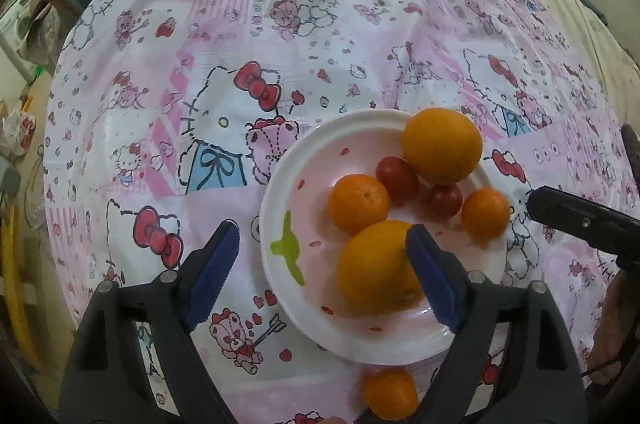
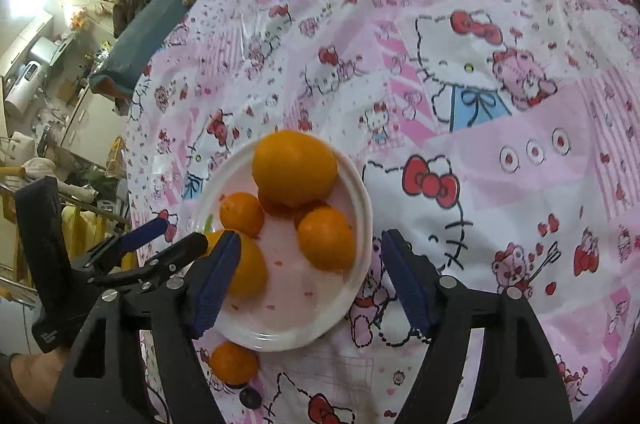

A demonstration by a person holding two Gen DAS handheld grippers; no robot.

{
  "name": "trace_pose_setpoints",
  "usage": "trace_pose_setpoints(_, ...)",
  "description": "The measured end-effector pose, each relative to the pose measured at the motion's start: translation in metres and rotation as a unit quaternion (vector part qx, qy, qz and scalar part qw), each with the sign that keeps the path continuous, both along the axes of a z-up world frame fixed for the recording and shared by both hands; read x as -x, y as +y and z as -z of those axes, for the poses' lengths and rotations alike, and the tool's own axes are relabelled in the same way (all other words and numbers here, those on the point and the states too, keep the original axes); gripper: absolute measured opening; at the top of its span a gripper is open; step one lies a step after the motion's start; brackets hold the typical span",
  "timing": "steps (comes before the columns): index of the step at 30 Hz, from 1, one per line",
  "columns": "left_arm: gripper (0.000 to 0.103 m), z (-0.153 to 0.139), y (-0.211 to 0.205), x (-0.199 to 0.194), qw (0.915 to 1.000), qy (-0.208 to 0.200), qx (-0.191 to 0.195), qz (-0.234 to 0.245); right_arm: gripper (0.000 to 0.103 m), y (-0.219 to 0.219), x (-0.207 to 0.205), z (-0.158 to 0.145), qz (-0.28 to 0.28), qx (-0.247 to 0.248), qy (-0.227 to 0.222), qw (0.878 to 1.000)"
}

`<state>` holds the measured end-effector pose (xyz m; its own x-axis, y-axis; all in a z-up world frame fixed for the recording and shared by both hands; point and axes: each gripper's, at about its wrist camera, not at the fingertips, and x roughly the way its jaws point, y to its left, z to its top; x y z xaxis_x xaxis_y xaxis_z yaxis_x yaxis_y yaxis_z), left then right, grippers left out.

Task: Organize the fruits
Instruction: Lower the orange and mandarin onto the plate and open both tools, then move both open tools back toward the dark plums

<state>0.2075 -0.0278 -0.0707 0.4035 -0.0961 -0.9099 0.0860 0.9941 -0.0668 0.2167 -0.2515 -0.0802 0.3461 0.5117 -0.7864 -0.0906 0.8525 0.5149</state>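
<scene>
A white plate [image 1: 280, 208] with pink dots sits on the Hello Kitty cloth. It holds two large oranges [image 1: 442, 144] [image 1: 376, 268], two small tangerines [image 1: 359, 203] [image 1: 485, 212] and two red cherry tomatoes [image 1: 397, 179] [image 1: 444, 199]. Another tangerine [image 1: 391, 394] lies on the cloth just in front of the plate. My left gripper [image 1: 322, 264] is open and empty above the plate's near left rim. My right gripper [image 2: 310, 276] is open and empty over the plate [image 2: 360, 184]; the loose tangerine [image 2: 234, 362] lies below its left finger.
The pink patterned cloth [image 1: 240, 64] covers the whole surface. A small dark round object [image 2: 250, 398] lies on the cloth near the loose tangerine. A teal cushion [image 2: 136, 52] and household clutter lie beyond the far left edge.
</scene>
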Motion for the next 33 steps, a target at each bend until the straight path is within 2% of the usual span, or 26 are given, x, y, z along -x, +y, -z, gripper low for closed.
trace_pose_setpoints(8,0.085,-0.009,0.005,0.005,0.9998,-0.008,0.014,-0.010,0.076,-0.009,0.002,-0.009,0.014,-0.004,-0.006,1.000)
trace_pose_setpoints(15,0.085,-0.032,0.011,0.020,0.9983,-0.046,0.026,-0.027,0.076,-0.025,0.011,-0.031,0.028,-0.012,-0.027,0.999)
trace_pose_setpoints(19,0.085,-0.053,0.021,0.032,0.9948,-0.076,0.040,-0.055,0.076,-0.027,0.026,-0.044,0.032,-0.023,-0.036,0.999)
trace_pose_setpoints(23,0.085,-0.063,0.029,0.039,0.9944,-0.065,0.054,-0.064,0.076,-0.025,0.046,-0.063,0.026,-0.025,-0.065,0.997)
trace_pose_setpoints(26,0.085,-0.068,0.035,0.052,0.9943,-0.061,0.045,-0.076,0.077,-0.022,0.059,-0.073,0.019,-0.038,-0.076,0.996)
trace_pose_setpoints(33,0.085,-0.076,0.038,0.089,0.9946,-0.058,0.047,-0.073,0.077,-0.016,0.089,-0.075,0.012,-0.031,-0.079,0.996)
